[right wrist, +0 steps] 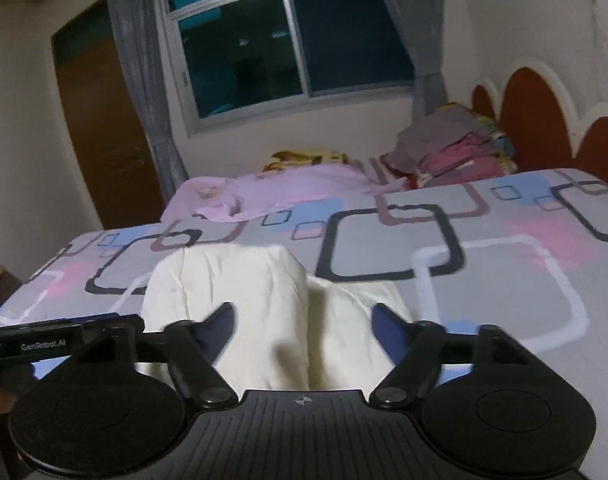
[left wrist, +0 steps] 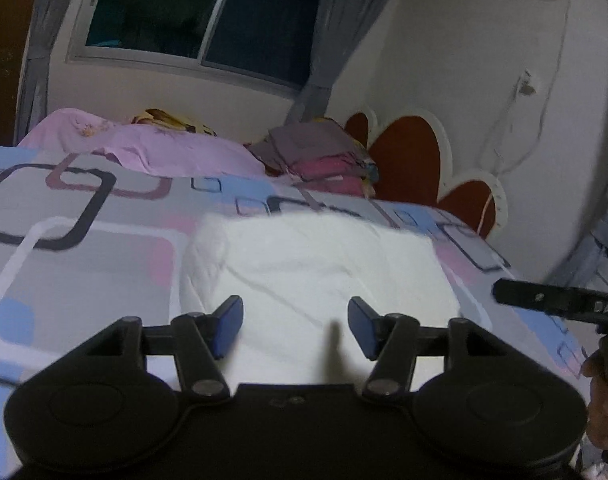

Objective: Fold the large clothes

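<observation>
Grey patterned bed (left wrist: 84, 248) carries the white garment (left wrist: 315, 264), folded near its edge; a pink cloth (left wrist: 176, 148) lies well beyond. My left gripper (left wrist: 296, 326) and right gripper (right wrist: 304, 330) hover over the garment, jaws spread, pinching nothing

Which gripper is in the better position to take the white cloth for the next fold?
Probably right. The right gripper is open with a raised fold of the white cloth directly between its fingers. The left gripper is also open, but faces only flat cloth.
</observation>
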